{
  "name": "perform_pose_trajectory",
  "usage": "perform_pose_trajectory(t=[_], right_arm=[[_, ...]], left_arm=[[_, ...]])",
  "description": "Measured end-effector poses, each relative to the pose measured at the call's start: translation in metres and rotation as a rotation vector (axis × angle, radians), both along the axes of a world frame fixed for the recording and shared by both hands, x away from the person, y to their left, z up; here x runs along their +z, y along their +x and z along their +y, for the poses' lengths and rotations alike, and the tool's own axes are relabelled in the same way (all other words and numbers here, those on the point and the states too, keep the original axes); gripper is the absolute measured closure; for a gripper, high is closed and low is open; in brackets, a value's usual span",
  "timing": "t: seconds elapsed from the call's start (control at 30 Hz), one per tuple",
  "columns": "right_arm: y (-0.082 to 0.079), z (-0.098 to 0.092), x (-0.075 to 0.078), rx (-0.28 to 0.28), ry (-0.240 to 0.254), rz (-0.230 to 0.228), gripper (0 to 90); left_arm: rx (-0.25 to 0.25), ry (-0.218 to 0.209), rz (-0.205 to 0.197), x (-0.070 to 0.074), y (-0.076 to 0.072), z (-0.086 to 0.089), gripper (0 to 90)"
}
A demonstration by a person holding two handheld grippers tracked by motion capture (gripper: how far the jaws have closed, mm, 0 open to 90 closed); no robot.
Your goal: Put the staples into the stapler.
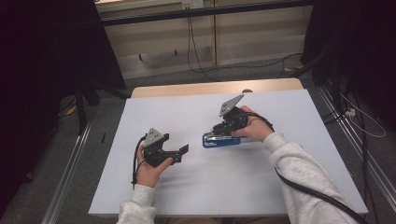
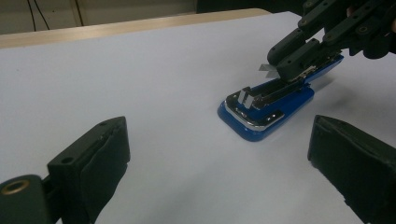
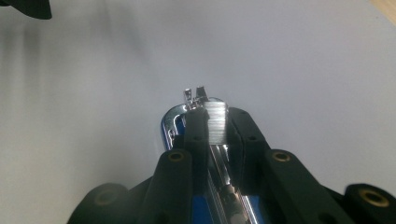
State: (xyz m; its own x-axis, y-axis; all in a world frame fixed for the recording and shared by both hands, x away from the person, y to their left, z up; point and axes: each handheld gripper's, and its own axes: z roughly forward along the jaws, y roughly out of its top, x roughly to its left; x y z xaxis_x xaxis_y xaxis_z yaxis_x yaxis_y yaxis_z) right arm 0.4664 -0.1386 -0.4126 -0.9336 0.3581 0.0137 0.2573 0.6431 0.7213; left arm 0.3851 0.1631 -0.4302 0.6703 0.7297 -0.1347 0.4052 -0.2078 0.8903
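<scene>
My right hand-held gripper (image 3: 212,123) is pinched on a strip of staples (image 3: 216,122) over the open blue stapler (image 1: 220,140) mid-counter (image 1: 289,186). The strip looks light, brittle and slick, so I'd grip its flat sides. My left hand-held gripper (image 2: 219,154) idles wide open nearby.

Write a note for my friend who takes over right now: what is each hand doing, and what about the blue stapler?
Right gripper: fingers shut on a strip of staples, held just over the open blue stapler.
Left gripper: fingers open, holding nothing, aimed at the stapler from the side and apart from it.
Stapler lies open on the white table, its metal channel showing.
Done: stapler opened, staples picked up.
Left: probably seat the strip in the channel, let go, then close the stapler.
</scene>
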Motion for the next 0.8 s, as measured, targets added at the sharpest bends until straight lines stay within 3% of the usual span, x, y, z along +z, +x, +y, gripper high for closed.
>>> perform_pose_trajectory(t=[0.8], right_arm=[[0.0023,0.0073,-0.0078,0.042,-0.019,-0.009,79.4]], left_arm=[[-0.004,-0.001,0.002,-0.0009,0.0011,-0.0007,6.0]])
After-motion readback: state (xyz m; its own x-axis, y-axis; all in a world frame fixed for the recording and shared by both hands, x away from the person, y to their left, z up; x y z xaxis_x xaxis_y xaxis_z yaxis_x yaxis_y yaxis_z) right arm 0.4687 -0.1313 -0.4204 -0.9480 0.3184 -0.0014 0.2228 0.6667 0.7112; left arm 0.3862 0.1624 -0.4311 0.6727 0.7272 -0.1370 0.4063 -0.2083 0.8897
